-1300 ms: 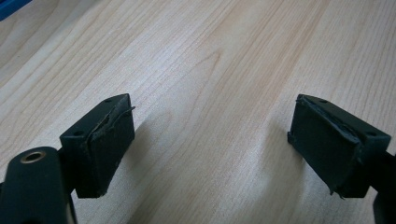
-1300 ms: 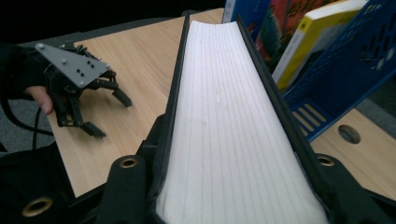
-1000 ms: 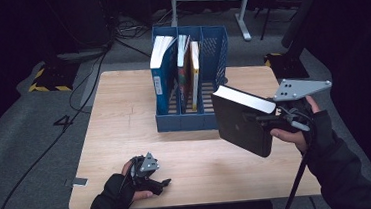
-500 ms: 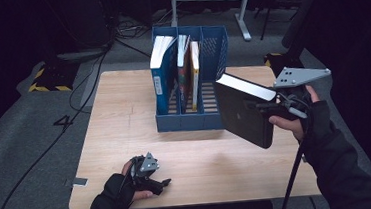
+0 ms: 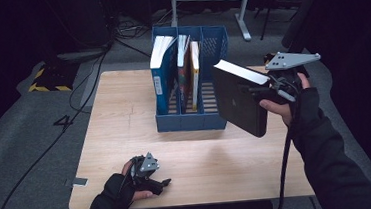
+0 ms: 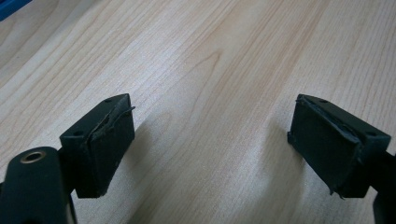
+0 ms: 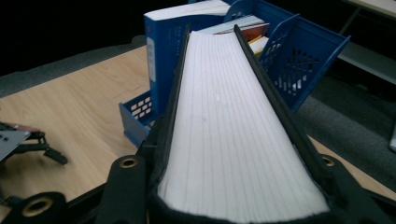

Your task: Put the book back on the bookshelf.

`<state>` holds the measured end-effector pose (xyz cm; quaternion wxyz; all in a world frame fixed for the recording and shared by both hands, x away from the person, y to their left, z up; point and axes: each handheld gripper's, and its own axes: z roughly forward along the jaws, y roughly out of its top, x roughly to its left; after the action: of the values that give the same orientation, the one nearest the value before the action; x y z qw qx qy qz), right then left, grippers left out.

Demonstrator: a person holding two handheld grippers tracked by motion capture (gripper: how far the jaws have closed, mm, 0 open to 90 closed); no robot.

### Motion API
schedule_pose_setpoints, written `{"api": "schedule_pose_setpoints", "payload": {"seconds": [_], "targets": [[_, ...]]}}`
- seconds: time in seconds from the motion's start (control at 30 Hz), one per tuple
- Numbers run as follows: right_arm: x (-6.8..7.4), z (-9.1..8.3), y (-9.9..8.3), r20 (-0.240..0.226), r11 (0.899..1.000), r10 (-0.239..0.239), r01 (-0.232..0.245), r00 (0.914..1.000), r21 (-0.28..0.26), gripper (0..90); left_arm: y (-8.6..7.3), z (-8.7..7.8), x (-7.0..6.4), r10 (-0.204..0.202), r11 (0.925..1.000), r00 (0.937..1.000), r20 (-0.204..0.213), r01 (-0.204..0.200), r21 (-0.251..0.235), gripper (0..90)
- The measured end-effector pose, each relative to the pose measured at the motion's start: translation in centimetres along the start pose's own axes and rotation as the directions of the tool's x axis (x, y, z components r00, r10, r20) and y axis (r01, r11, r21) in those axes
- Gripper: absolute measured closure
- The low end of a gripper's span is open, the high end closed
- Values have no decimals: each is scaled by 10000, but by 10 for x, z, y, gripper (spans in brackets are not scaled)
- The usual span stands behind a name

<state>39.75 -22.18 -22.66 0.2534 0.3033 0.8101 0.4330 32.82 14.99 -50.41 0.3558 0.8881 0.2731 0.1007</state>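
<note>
- Right now the right gripper [image 5: 268,94] has its fingers [image 7: 126,186] clamped on a thick black book [image 5: 238,98], one finger on each cover, white page block between them in the right gripper view.
- Book is held in the air over the right end of the tabletop [image 5: 124,114], just right of the blue file rack [image 5: 195,121], not touching it as far as I can tell.
- Rack holds three books already: a fat blue book [image 5: 160,79] at the left, two thin ones [image 5: 190,69] beside it; the rightmost slot [image 5: 216,57] looks free.
- Left gripper [image 5: 152,180] lies low at the near left of the tabletop, fingers [image 6: 100,142] wide apart, nothing between them, only bare wood.
- Risk: book is heavy and gripped near one edge, so it may swing or slip in the fingers; cause would be a fast tilt.
- Risk: a lower corner could catch the rack's divider or front lip and shove the rack, since nothing steadies it.
- Orientation: page edge faces up and toward the right gripper, so I take the spine to be down and away; the broad cover faces the camera in the high view.
- Long axis runs from the gripper out toward the rack, tilted down at the near end.
</note>
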Motion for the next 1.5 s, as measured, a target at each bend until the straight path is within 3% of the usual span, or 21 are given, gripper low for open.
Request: {"api": "schedule_pose_setpoints", "payload": {"seconds": [0.73,1.07,1.5], "targets": [[-20,49,26,1089,9959,904,-903,9899,-55,534,0,0,0,26,10000,10000,2,-26,18,144],[-31,75,29,1534,9840,1778,-1743,9720,-360,534,0,0,0,18,10000,10000,14,-18,20,145],[-39,99,35,1858,9759,2182,-2132,9581,-467,534,0,0,0,94,10000,10000,17,-94,-15,145]]}}
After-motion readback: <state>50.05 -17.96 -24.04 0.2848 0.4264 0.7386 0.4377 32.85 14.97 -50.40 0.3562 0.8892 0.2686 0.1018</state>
